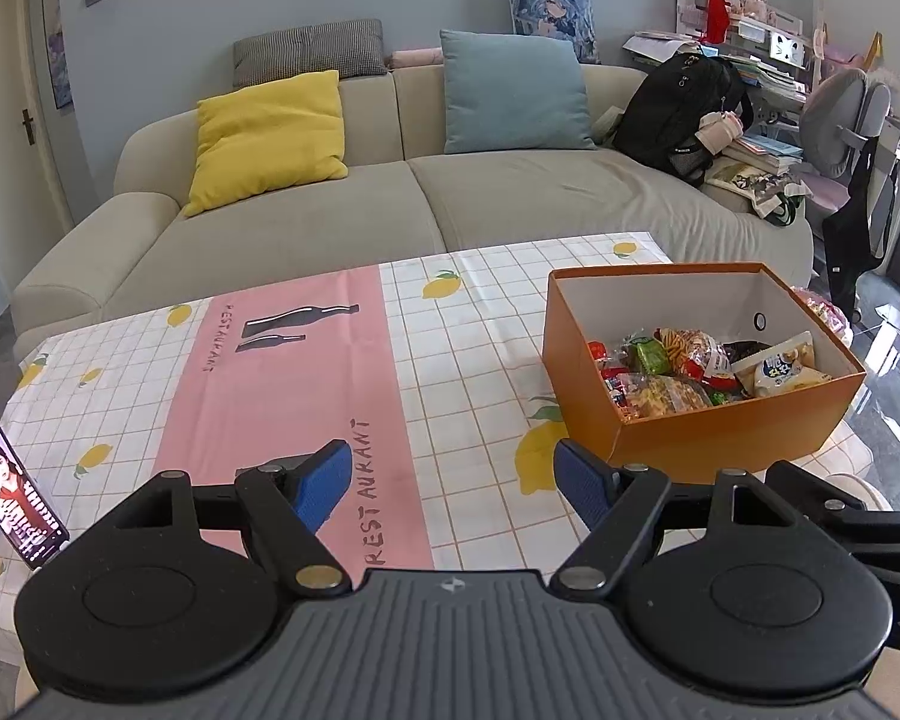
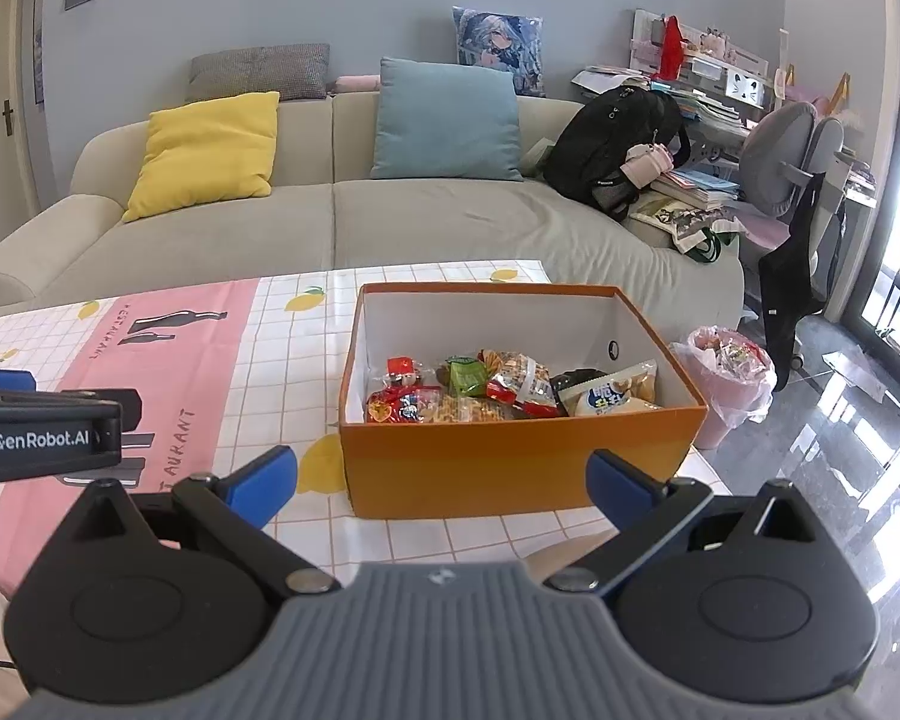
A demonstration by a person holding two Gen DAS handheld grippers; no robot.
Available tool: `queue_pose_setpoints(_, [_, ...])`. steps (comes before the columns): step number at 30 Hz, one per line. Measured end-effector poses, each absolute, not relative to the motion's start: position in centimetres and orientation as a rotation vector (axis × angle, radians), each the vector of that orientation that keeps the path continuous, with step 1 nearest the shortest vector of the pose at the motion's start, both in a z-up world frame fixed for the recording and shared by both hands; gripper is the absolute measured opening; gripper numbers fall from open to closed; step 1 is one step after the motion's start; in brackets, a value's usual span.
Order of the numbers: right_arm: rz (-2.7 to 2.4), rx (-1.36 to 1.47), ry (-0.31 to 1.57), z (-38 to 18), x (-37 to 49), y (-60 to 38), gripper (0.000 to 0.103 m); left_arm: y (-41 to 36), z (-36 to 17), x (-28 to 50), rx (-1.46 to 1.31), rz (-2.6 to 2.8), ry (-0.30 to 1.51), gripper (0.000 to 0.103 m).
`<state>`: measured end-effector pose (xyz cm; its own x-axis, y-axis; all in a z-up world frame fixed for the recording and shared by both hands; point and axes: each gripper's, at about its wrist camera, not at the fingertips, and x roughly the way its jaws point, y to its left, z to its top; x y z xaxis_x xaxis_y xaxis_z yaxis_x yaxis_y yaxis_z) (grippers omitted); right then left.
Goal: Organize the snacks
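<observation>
Beige sofa (image 1: pixel 426 204) behind the table, yellow cushion (image 1: pixel 267 138) and teal cushion (image 1: pixel 513 93) on it, black backpack (image 1: pixel 681 114) at its right end. Table under a lemon-print cloth (image 1: pixel 462 372) with a pink panel. Orange box (image 2: pixel 510 456) sits on the cloth's right part, open top, snacks (image 2: pixel 510 390) piled inside: noodle bags, red packs, a green pack, a pale chip bag. Pink bin (image 2: pixel 723 378) on the floor just right of the box. Phone (image 1: pixel 21 495) propped at the table's left edge. Left gripper (image 1: pixel 453 480) jaws wide apart, nothing between. Right gripper (image 2: pixel 441 477) jaws wide apart, empty, facing the box's near wall.
</observation>
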<state>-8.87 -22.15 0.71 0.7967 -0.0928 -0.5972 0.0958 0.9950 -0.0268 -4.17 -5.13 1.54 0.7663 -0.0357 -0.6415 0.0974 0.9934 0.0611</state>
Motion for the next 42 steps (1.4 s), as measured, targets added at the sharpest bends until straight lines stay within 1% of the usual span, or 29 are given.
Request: queue_pose_setpoints(42, [-0.084, -0.022, 0.633, 0.81, -9.00, -22.02, 0.100, -5.35, 1.47, -4.31, 0.085, -0.075, 0.701, 0.090])
